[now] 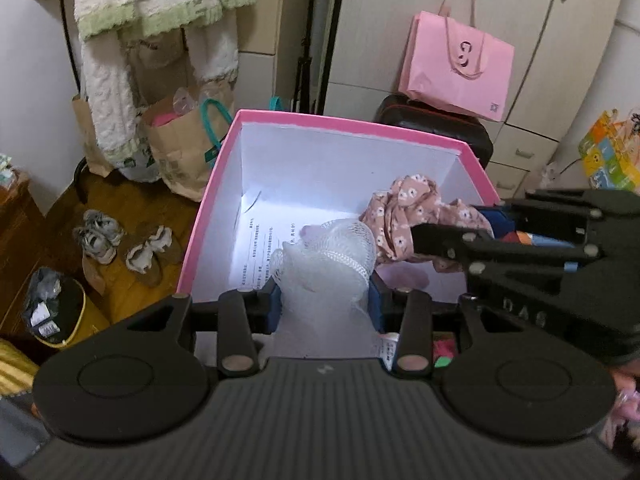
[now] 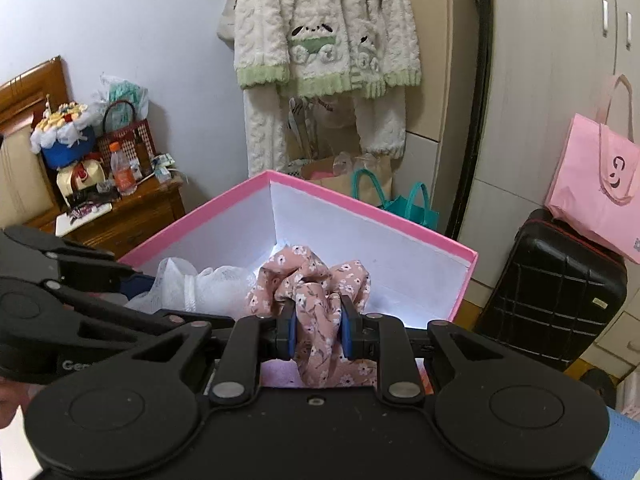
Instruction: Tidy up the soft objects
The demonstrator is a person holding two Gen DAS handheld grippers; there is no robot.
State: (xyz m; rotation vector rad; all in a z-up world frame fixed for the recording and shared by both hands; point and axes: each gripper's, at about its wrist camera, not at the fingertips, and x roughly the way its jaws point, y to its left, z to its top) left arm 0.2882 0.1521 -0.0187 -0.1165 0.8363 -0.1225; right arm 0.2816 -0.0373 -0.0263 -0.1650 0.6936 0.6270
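A pink box point(image 1: 208, 208) with white inner walls stands open below both grippers, a printed sheet on its floor. My left gripper point(image 1: 326, 304) is shut on a white mesh cloth point(image 1: 332, 256), which bulges out ahead of the blue pads over the box's near side. To its right, my right gripper point(image 1: 460, 224) reaches into the box with a pink floral cloth point(image 1: 404, 208). In the right wrist view, the right gripper point(image 2: 318, 330) is shut on the floral cloth point(image 2: 308, 276), bunched above the box point(image 2: 400, 232). The white mesh cloth point(image 2: 216, 284) and the left gripper point(image 2: 160, 300) are at its left.
A black suitcase point(image 2: 552, 276) with a pink paper bag point(image 1: 456, 64) on top stands behind the box by the cabinets. Brown paper bags point(image 1: 180, 148) and shoes point(image 1: 120, 244) lie on the wooden floor at left. Fleece clothing point(image 2: 324, 40) hangs above. A cluttered wooden nightstand point(image 2: 124, 216) is far left.
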